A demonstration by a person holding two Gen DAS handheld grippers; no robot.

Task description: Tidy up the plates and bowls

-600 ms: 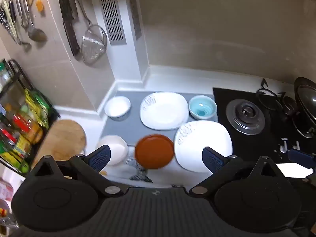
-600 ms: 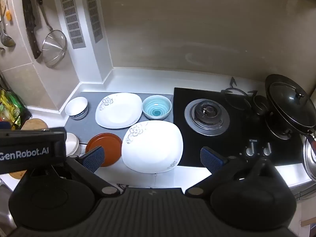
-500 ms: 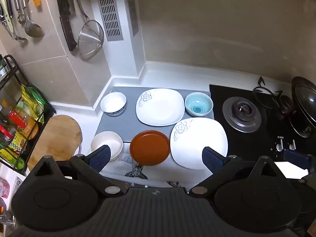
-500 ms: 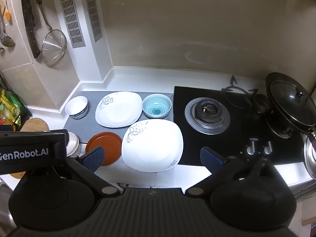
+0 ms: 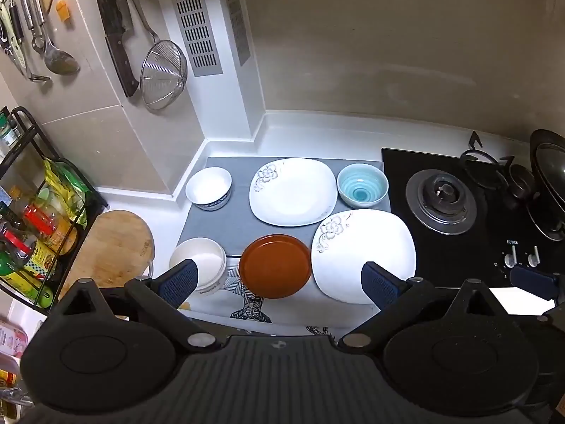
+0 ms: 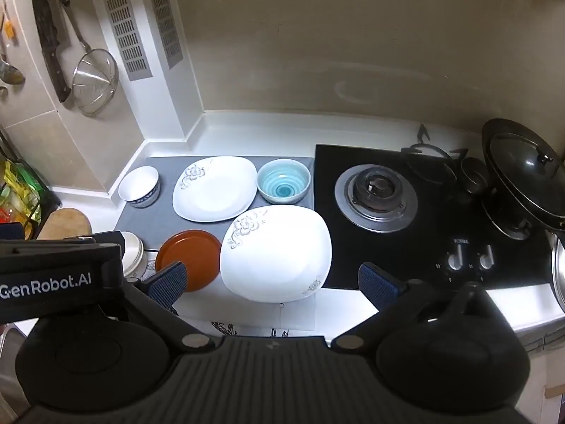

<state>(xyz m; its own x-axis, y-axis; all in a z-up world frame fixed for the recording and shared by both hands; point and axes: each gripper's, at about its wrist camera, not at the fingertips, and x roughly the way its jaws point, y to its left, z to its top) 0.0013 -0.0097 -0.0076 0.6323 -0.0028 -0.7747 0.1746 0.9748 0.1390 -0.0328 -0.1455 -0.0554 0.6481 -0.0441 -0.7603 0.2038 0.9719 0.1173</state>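
Both the left tool [image 5: 279,281] and right tool [image 6: 272,279] hang released and empty, now steadied after swinging, while the brown plate [image 5: 275,265] lies untouched at 6 o'clock on the counter [image 5: 317,134], so sorting hasn't started

Beige wall [image 5: 388,53], white countertop [image 5: 317,130], black hob [image 6: 406,219] at right

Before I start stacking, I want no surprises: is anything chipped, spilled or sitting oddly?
One thing: the nearer white plate sits partly on the black stove, its right edge over the glass. No chips or spills show.
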